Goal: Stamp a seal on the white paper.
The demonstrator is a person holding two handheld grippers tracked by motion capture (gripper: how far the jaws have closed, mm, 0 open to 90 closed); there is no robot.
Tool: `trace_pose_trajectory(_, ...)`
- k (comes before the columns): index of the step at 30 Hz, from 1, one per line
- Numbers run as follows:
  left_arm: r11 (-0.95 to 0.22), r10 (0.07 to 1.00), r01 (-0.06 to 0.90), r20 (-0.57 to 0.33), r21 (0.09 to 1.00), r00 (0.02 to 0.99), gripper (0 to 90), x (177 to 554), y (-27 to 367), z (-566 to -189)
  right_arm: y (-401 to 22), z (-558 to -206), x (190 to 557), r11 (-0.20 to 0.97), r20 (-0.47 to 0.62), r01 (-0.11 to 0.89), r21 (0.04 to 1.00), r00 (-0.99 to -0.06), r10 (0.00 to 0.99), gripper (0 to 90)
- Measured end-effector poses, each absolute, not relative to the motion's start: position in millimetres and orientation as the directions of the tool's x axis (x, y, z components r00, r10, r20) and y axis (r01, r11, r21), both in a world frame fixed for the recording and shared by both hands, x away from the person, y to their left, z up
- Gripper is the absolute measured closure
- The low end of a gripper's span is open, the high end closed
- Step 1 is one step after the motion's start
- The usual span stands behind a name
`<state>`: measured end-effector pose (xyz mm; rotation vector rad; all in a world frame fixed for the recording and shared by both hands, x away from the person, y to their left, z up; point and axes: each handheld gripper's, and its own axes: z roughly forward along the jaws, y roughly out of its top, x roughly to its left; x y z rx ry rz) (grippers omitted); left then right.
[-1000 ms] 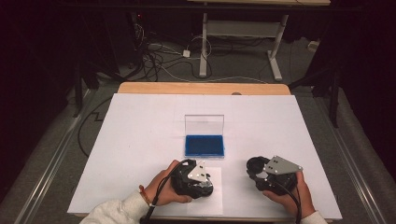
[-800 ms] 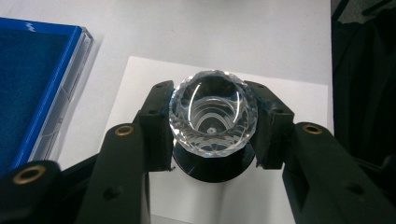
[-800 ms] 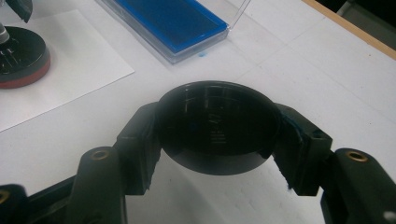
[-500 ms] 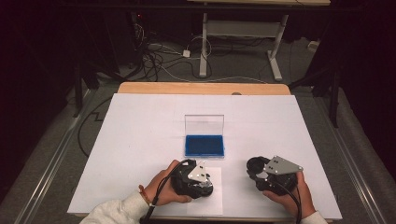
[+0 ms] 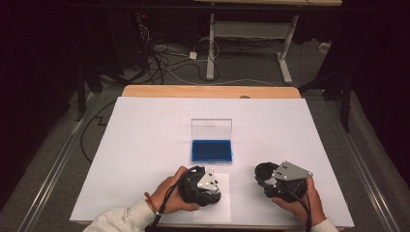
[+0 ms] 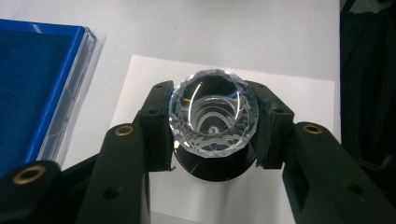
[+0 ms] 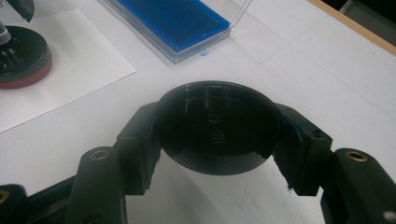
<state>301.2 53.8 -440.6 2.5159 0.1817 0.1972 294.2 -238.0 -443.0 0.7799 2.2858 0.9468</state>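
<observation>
Left gripper view, centre of frame: faceted glass knob of a round stamp, pinched across its widest girth between the two fingers of the left gripper. Black stamp base directly beneath, apparently resting on a white paper sheet. Judged hard and smooth, slippery across the facets, prone to chipping at the edges, and fairly heavy for its bulk. Best taken as here, at the broad waist of the knob, with a firm, even squeeze and no twisting. Left edge of frame: blue ink pad in a clear case, close beside the sheet. Right gripper view, centre: black round cap, probably the stamp's cover, clamped edge to edge by the fingers of the right gripper. Judged stiff, light and glossy, likely to slide if tilted. High view, lower middle: both grippers low over the white desk, with the ink pad just above them in the frame, its lid upright.
</observation>
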Motion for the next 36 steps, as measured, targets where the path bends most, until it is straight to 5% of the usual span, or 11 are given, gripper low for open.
trace_pose_trajectory(36, -0.806, 0.179, 0.077, 0.118, 0.588, 0.977, 54.8, 299.6, 54.8, -441.8, -240.8, -441.8, 293.8, 0.582, -0.256, 0.299, 0.756, -0.683, 0.684, 38.7)
